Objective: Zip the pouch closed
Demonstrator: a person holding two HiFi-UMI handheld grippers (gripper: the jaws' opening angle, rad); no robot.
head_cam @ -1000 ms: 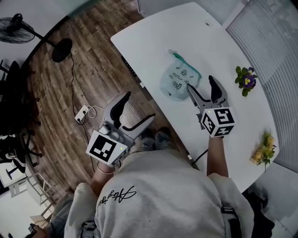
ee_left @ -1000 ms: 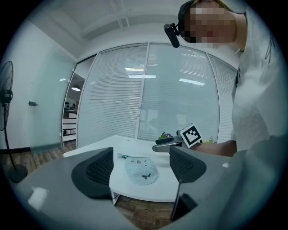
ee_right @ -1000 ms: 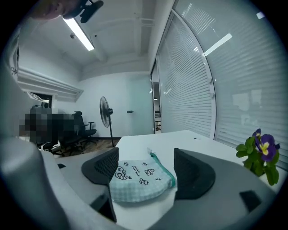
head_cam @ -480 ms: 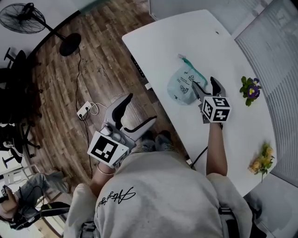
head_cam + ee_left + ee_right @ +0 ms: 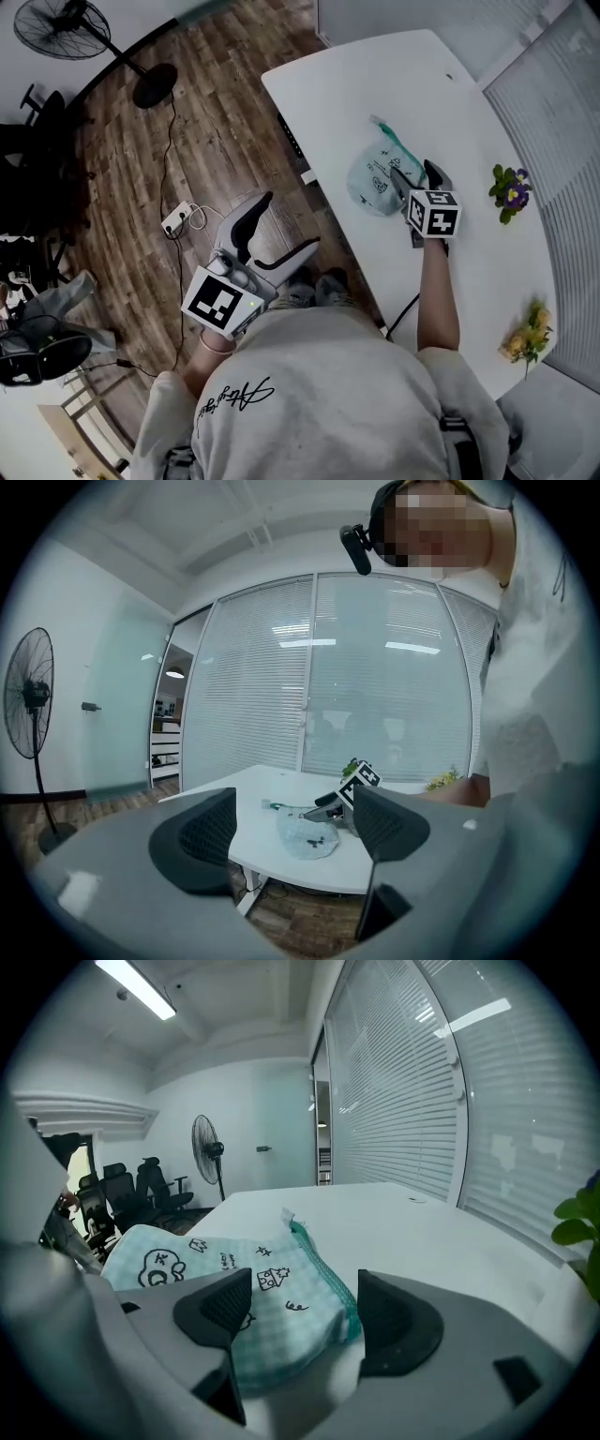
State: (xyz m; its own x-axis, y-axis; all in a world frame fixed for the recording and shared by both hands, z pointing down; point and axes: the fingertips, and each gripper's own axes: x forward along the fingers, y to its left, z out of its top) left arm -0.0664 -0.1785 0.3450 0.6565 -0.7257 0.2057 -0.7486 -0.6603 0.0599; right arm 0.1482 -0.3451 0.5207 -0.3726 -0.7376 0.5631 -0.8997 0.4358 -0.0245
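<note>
A pale teal checked pouch (image 5: 378,174) with doodle prints and a green zipper edge lies on the white table (image 5: 375,84). In the right gripper view the pouch (image 5: 234,1279) fills the lower middle, and its near corner lies between the jaws. My right gripper (image 5: 413,174) sits low at the pouch's right end. Its jaws have just been closing a little and still stand open, pads not pressing the cloth. My left gripper (image 5: 289,223) hangs open and empty over the wooden floor, off the table's near edge. From there the pouch (image 5: 305,834) shows far off.
Purple flowers (image 5: 509,187) and yellow flowers (image 5: 527,337) stand on the table's right side. A standing fan (image 5: 75,23), a power strip (image 5: 178,220) with cables and office chairs (image 5: 28,347) are on the floor at the left.
My right gripper has dropped and moved forward until its jaws flank the pouch's right end. The left gripper has stayed where it was.
</note>
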